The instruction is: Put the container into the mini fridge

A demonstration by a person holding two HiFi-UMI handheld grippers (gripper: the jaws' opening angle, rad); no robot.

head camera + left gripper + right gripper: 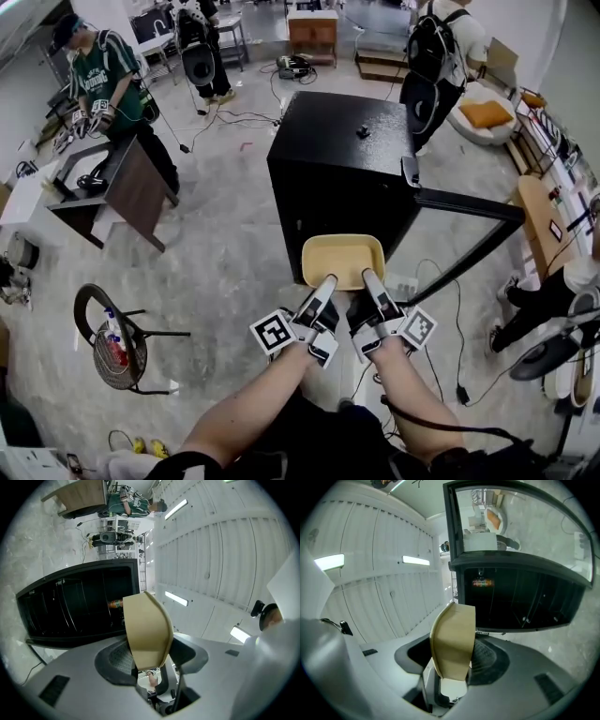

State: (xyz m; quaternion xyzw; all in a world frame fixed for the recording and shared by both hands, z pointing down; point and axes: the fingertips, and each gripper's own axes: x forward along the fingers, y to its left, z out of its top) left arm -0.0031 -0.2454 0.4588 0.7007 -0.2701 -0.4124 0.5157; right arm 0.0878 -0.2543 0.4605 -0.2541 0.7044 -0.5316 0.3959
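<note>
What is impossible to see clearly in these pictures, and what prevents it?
- Head view: the black mini fridge's interior is too dark to read and partly behind the shallow beige plastic container.
- Head view: the small dark object on the fridge top is too small to identify.
- Left gripper view: the orange item inside the fridge is too small and dark to name.

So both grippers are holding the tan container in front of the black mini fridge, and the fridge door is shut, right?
Not quite: the fridge door is swung open, as the head view shows. The left gripper and right gripper do hold the tan container before the black mini fridge.
</note>
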